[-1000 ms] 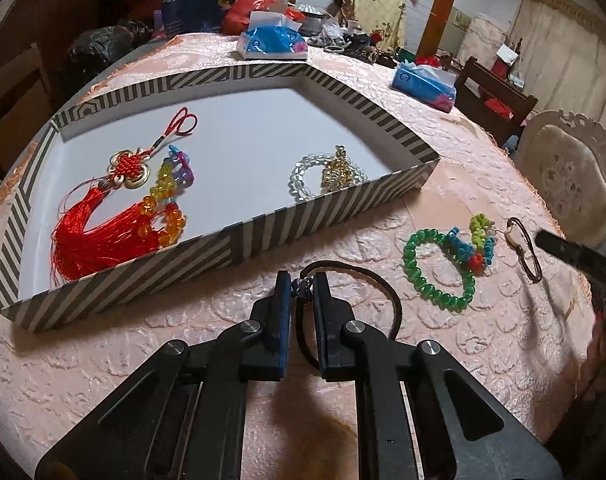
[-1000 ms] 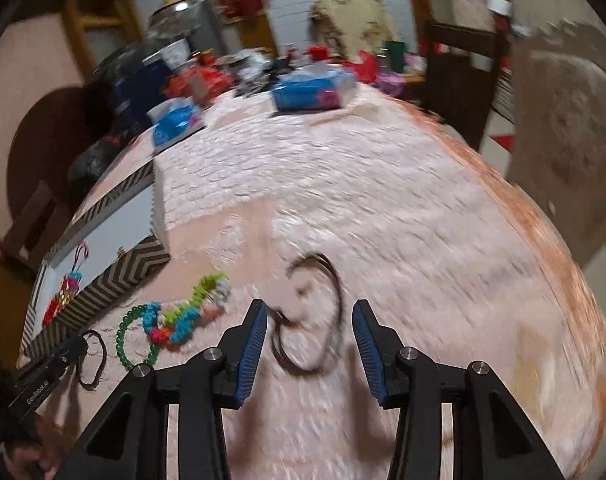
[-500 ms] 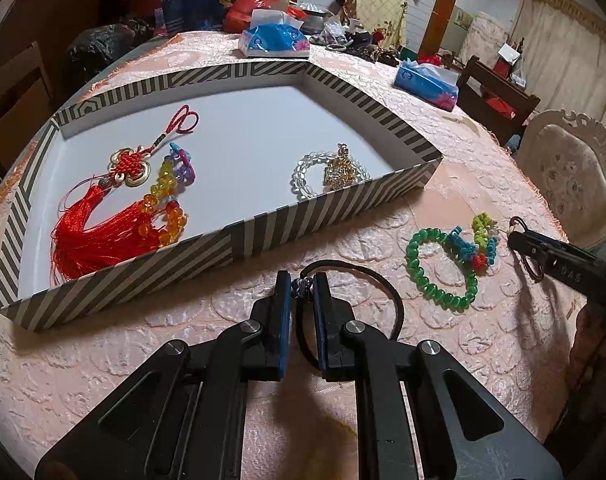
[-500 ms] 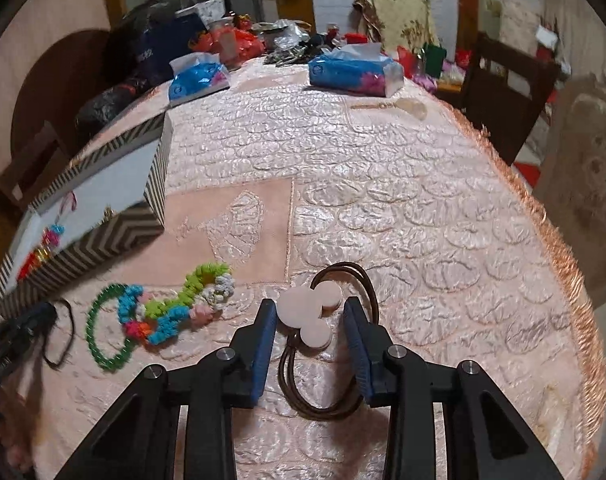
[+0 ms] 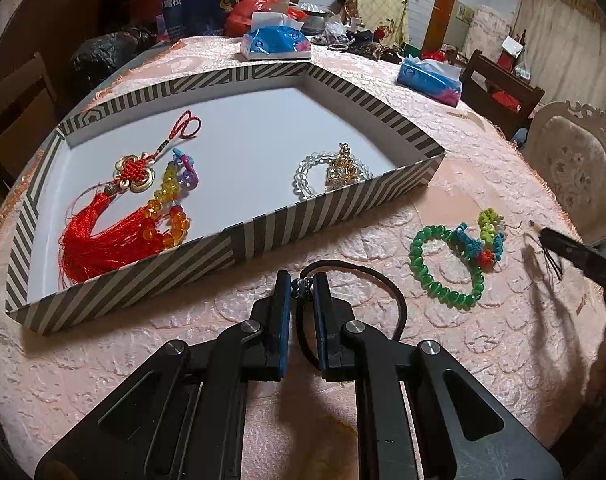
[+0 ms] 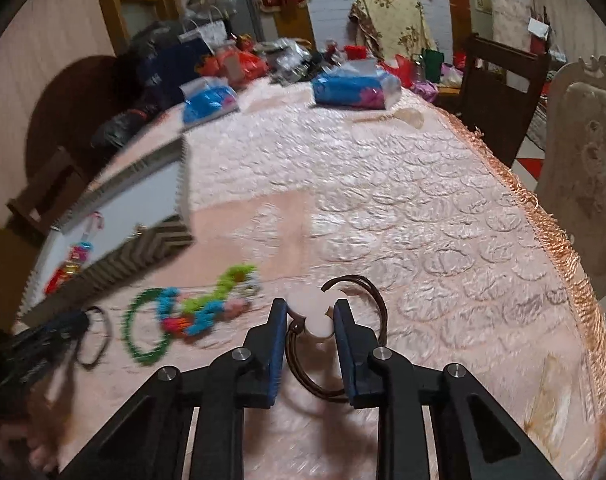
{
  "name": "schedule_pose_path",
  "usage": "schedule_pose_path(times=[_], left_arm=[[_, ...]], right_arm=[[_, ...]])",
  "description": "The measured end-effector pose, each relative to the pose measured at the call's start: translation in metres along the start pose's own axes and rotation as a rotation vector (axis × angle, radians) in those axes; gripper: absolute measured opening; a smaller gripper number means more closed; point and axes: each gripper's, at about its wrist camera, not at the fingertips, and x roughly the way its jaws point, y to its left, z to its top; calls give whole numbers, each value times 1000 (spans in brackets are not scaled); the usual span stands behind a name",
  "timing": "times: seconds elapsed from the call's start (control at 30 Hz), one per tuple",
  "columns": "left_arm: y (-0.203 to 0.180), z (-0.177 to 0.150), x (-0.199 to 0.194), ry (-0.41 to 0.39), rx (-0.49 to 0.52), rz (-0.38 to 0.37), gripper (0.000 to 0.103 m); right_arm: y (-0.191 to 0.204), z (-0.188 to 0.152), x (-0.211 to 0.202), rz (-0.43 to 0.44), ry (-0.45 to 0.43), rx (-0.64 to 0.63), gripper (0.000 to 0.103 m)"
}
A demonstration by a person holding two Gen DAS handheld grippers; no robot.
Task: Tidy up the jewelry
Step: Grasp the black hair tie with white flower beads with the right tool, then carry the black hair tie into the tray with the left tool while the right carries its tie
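We see our left gripper (image 5: pixel 302 287) with its jaws almost together, pinching the little beaded knot of a black hair tie (image 5: pixel 387 292). The rest of that tie lies on the pink tablecloth (image 5: pixel 183 344) as a loop that swings out toward 3 o'clock from the jaws and curls back under them.

Our right gripper (image 6: pixel 310 316) has just been closing its jaws. A pale pink charm (image 6: pixel 313 312), shaped like round ears on a round head, sits between the blue pads, and both pads look to be touching it. The brown hair tie (image 6: pixel 377 308) on that charm is a long oval. Its long way runs from 12 o'clock down to 6 o'clock, along the fingers, with the charm at the far end.

At 9 o'clock from the right gripper lie a green bead bracelet (image 5: pixel 443 276) and a fuzzy blue and green band (image 5: pixel 485 240), touching each other.

The striped box (image 5: pixel 263 236) sits at 11 o'clock from the left gripper. Inside it, a red tassel knot (image 5: pixel 107 232) points its loop toward 1 o'clock, a rainbow bead string (image 5: pixel 171 196) lies against it, and a clear bead bracelet (image 5: pixel 323 176) with a gold charm rests near the front wall
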Motion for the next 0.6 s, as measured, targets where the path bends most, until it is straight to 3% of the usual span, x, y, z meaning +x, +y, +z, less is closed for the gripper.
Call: schedule_pose_path(times=[0.13, 0.27, 0.6], left_arm=[[-6, -3, -5, -15, 21, 24, 10], [-10, -6, -21, -28, 10, 0, 10], [-22, 11, -69, -98, 17, -8, 10]], right_arm=[[10, -8, -20, 45, -44, -3, 23], [17, -13, -38, 83, -87, -9, 23], [32, -13, -49, 116, -106, -29, 23]])
